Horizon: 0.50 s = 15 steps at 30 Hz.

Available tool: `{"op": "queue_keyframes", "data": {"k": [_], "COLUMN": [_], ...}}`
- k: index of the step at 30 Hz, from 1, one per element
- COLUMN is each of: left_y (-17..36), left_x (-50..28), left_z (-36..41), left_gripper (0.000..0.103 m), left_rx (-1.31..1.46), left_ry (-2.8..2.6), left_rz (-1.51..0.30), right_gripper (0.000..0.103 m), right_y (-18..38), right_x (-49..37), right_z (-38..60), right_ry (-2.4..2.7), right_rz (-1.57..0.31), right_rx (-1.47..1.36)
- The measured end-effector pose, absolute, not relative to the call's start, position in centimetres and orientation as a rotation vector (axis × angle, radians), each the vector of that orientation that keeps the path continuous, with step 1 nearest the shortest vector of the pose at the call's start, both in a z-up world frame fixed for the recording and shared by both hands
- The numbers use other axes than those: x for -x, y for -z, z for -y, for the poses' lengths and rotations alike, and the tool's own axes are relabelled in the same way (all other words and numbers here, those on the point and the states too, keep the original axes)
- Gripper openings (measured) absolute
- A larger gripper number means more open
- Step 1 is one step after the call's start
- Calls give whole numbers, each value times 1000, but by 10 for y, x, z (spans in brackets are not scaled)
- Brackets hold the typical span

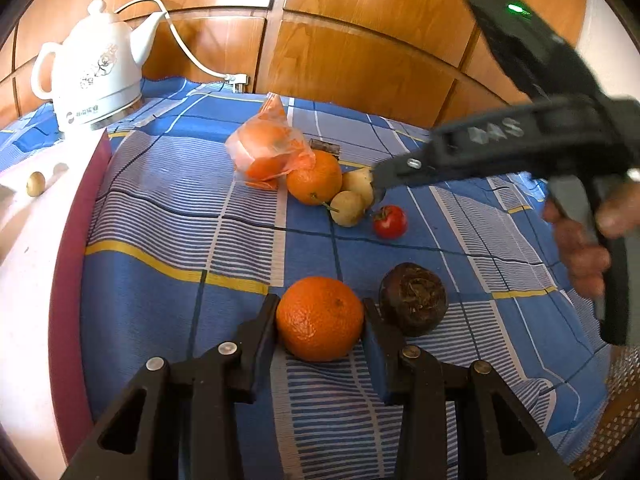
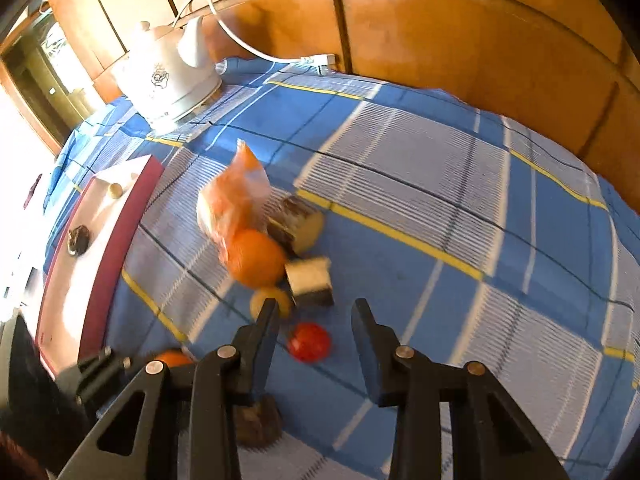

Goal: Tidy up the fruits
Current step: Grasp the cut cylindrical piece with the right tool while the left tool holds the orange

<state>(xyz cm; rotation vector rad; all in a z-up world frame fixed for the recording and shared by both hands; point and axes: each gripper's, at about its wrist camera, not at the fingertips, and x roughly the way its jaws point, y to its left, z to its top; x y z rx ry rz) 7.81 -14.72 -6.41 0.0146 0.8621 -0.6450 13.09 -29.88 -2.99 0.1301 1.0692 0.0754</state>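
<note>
At the worktop's left edge sits the white tray (image 1: 36,264) — the likely target. Left claw (image 1: 320,312) brackets the near orange (image 1: 320,319), fingers touching its sides but seemingly not yet clamped; squeeze gently, lift straight. Right claw (image 2: 314,312), jaws apart, hovers above the tomato (image 2: 310,341) — descend centered, avoid nudging the pears (image 1: 347,208).

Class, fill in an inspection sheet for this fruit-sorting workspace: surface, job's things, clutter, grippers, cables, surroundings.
Surface: blue checked cloth; white tray at left.
Job's things: near orange, dark fruit, tomato, far orange, two pears, bagged oranges; small fruit on tray.
Clutter: nothing seen.
Grippers: left gripper straddles near orange, contact unclear; right gripper open, empty.
Cables: white cord by kettle.
Surroundings: wooden panels.
</note>
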Motion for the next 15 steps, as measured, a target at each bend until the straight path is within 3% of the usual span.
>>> {"op": "queue_keyframes", "data": {"k": [15], "left_y": [65], "left_x": [-70], "left_z": [142], "left_gripper": [40], "left_rx": [-4], "left_ry": [663], "left_rz": [-829], "right_gripper": [38], "right_y": [31], "right_x": [-188], "right_z": [310], "right_ry": [-42], "right_rz": [-1056], "right_rx": [-320]}}
